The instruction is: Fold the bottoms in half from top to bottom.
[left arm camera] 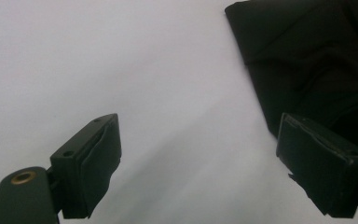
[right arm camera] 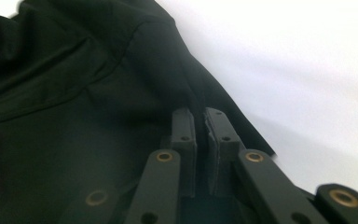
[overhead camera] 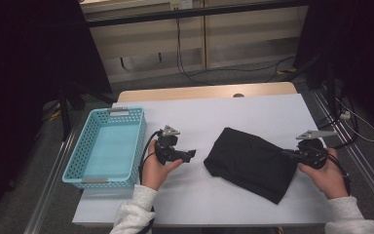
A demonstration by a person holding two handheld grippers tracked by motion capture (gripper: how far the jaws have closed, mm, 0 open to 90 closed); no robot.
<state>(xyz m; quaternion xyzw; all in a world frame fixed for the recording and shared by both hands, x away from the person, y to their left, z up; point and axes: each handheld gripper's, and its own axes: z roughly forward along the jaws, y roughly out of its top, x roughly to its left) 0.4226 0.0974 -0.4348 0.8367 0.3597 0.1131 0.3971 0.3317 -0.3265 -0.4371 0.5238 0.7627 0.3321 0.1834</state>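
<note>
Scene: you sit at a white worktop (overhead camera: 253, 114) with a gripper in each hand, and a folded black cloth (overhead camera: 253, 163) lies right of centre.

Cloth: it rests flat on the worktop, well apart from the blue basket (overhead camera: 108, 146) at the left edge, whose floor is bare.

Right gripper (overhead camera: 288, 153): your jaws are pressed together at the right edge of the cloth. In the right gripper view the pads meet over dark fabric with almost no gap. Whether a fold is pinched between them or merely lies beneath, I cannot tell.

Left gripper (overhead camera: 191, 155): your jaws stand wide apart and hold nothing. They point across bare worktop toward the near left corner of the cloth, close to it but not touching.

Step in hand: it looks like you are gathering the cloth to lift it, likely toward the basket.

Risk, thin grip: if only the top layer is caught, the cloth may unfold and sag as you raise it.

Risk, one-sided lift: pulling with the right alone could drag the cloth along the worktop, away from your open left jaws.

Risk, basket: a loose hanging corner might snag on the basket rim and tip it.
</note>
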